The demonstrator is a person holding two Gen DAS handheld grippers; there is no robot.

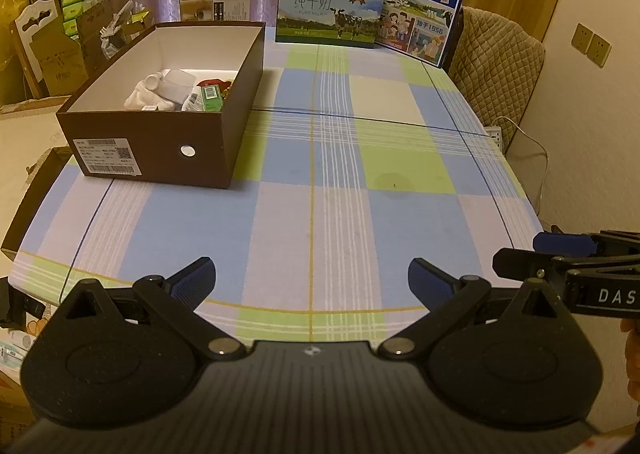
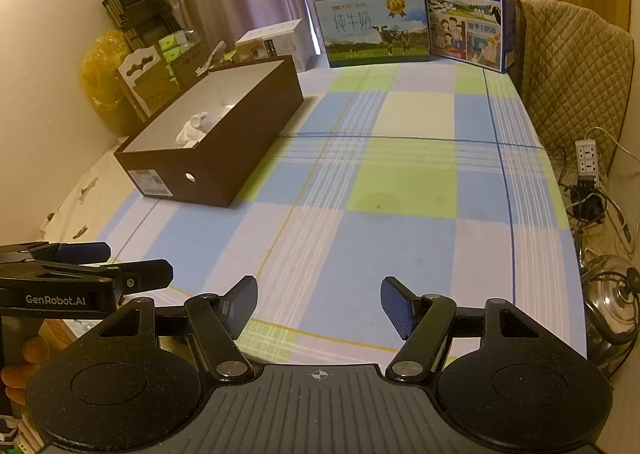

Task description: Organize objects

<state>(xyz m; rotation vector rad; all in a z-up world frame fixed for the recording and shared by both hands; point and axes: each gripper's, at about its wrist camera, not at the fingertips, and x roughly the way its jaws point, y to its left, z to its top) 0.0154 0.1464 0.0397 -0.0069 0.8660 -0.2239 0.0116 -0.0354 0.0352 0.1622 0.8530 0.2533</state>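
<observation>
Left gripper and right gripper both spread wide w/ nothing between fingers, at near edge of the blue-green checked tablecloth. Dark brown cardboard shoebox sits on cloth's far-left part; inside are white cloth, green packet etc.

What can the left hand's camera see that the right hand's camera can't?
Only the left wrist view looks down into the brown box far enough to show the green packet beside the white cloth, plus two wall sockets. Only the right wrist view shows the power strip with tangled cables and the shiny metal pot past the table's right edge. Both show the checked tablecloth, the two milk cartons at the far end, the curtains, and both grippers, left gripper and right gripper, open and empty.
</observation>
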